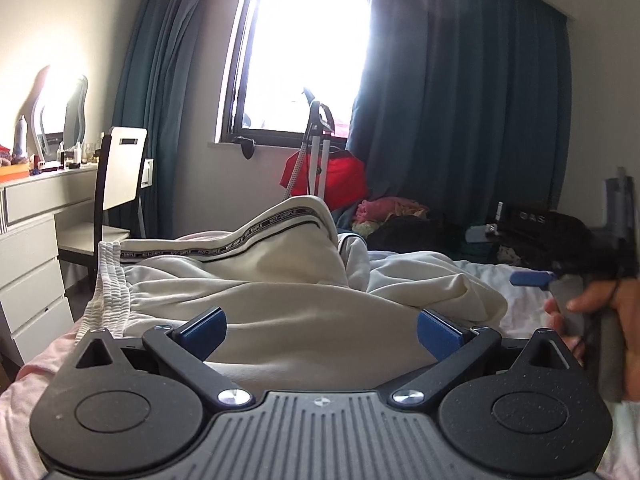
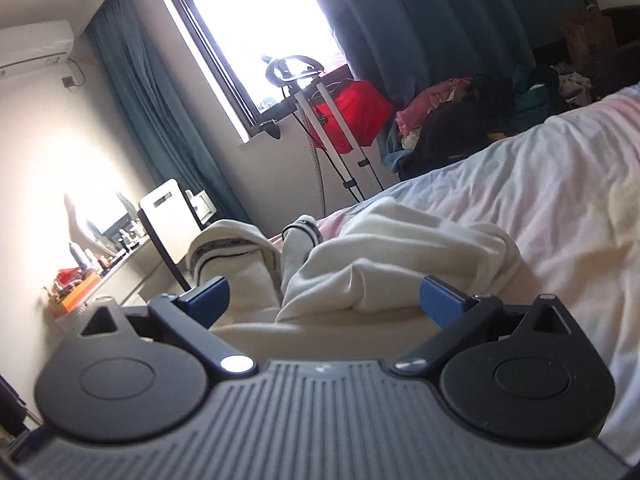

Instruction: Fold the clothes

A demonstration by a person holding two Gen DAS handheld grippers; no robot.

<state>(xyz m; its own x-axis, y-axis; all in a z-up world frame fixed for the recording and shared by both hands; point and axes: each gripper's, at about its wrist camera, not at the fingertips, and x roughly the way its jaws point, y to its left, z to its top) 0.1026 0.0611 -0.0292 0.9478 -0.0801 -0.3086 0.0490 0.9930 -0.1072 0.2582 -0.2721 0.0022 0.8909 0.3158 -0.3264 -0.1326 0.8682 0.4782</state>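
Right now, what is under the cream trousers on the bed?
The cream trousers lie bunched on a pale pink bedsheet, which shows all around them. Whether anything lies beneath the bunched cloth cannot be seen. Both tools, left tool and right tool, are open.

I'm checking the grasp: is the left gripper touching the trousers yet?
Cannot tell. In the left wrist view the left gripper is open over the trousers, but no contact or gap shows.
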